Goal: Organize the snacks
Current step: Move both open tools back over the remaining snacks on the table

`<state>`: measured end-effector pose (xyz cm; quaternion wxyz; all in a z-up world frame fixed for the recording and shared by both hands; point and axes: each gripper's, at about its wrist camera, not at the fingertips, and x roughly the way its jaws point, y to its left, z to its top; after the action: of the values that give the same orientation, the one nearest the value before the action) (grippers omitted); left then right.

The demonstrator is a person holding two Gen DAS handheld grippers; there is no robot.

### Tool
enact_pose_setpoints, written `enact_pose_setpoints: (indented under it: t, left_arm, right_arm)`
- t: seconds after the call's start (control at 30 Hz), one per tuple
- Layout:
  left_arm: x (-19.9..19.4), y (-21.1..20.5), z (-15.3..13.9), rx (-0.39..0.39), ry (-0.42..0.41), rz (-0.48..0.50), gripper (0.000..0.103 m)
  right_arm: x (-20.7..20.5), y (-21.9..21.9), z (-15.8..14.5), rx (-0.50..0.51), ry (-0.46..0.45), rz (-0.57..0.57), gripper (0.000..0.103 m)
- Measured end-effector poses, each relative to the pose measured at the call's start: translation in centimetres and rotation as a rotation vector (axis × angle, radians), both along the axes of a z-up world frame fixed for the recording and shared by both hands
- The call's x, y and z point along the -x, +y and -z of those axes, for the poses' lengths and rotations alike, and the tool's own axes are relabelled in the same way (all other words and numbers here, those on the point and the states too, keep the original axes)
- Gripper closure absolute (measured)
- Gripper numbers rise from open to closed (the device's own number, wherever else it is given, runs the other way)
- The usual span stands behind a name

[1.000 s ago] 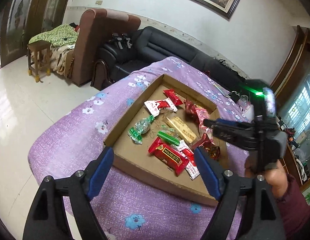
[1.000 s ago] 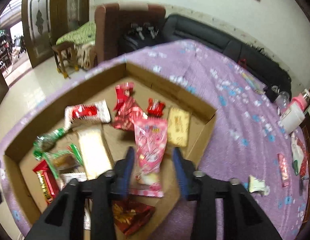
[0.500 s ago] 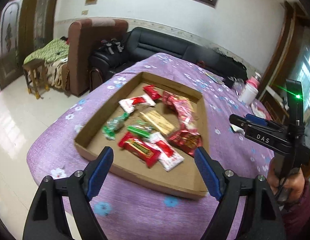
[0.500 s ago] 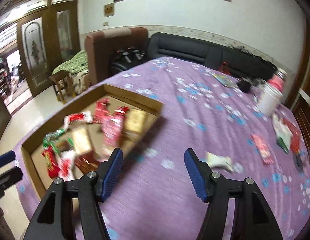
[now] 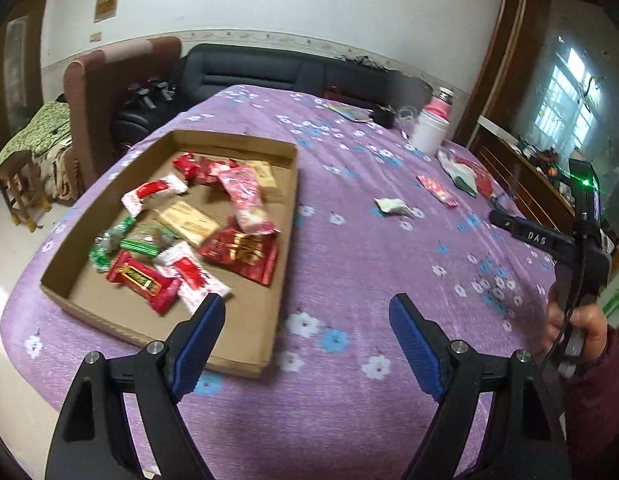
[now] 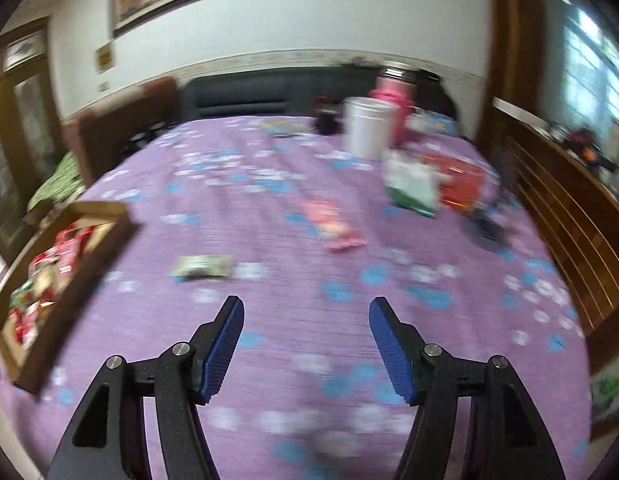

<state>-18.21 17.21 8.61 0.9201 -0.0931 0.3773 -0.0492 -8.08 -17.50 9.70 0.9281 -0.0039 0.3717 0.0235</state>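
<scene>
Two grippers empty over the purple table

Both the left gripper and right gripper hang released, grasping nothing. Most snacks lie in the cardboard tray at the table's left edge; a pale packet lies mid-table.

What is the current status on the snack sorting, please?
Both tongs, left and right, open and empty. Cardboard tray holds most snacks; small pale packet and pink packet loose on the cloth. Nothing blocking.
</scene>
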Motion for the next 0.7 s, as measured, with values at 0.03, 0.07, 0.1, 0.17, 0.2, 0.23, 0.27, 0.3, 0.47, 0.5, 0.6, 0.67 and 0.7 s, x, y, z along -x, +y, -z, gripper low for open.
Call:
enact_pose_setpoints:
  t: [0.03, 0.07, 0.1, 0.17, 0.2, 0.23, 0.27, 0.3, 0.47, 0.5, 0.6, 0.67, 0.7]
  left_arm:
    - [0.1, -0.3, 0.0, -0.002, -0.001, 0.008, 0.019]
    - [0.1, -0.5, 0.1, -0.004, 0.000, 0.014, 0.019]
    - [0.0, -0.7, 0.2, -0.009, 0.001, 0.021, 0.019]
    - [0.0, -1.3, 0.4, -0.023, 0.006, 0.032, 0.019]
    - [-0.1, -1.5, 0.4, -0.028, 0.009, 0.036, 0.019]
    - [-0.1, -1.7, 0.6, -0.033, 0.012, 0.040, 0.019]
    - [-0.2, -2.0, 0.7, -0.040, 0.015, 0.045, 0.019]
    - [-0.2, -2.2, 0.8, -0.046, 0.017, 0.048, 0.019]
    - [-0.2, -3.4, 1.0, -0.109, 0.023, 0.059, 0.019]
    - [-0.2, -3.6, 1.1, -0.121, 0.024, 0.059, 0.019]
    - [-0.3, -3.8, 1.2, -0.144, 0.036, 0.057, 0.019]
    - [-0.4, -3.8, 1.4, -0.144, 0.048, 0.054, 0.019]
    - [-0.5, -3.8, 1.4, -0.145, 0.052, 0.053, 0.019]
  right_arm:
    - [-0.1, -1.3, 0.2, -0.006, 0.007, 0.030, 0.034]
    - [-0.2, -3.0, 0.4, -0.021, 0.019, 0.072, 0.034]
    - [-0.3, -4.3, 0.5, -0.036, 0.025, 0.098, 0.034]
    - [-0.3, -6.4, 0.7, -0.070, 0.037, 0.144, 0.034]
    - [-0.2, -6.9, 0.8, -0.082, 0.042, 0.155, 0.034]
    - [-0.1, -7.3, 0.9, -0.095, 0.047, 0.162, 0.033]
    - [-0.1, -7.5, 1.1, -0.103, 0.052, 0.165, 0.033]
    - [-0.1, -7.4, 1.2, -0.106, 0.057, 0.161, 0.033]
    - [-0.5, -4.9, 1.8, -0.087, 0.074, 0.101, 0.033]
    - [-0.6, -4.5, 2.0, -0.085, 0.076, 0.090, 0.033]
    - [-0.9, -2.8, 1.9, -0.079, 0.080, 0.052, 0.033]
    - [-1.2, -1.8, 1.6, -0.068, 0.080, 0.027, 0.033]
    - [-1.2, -1.4, 1.5, -0.061, 0.078, 0.018, 0.033]
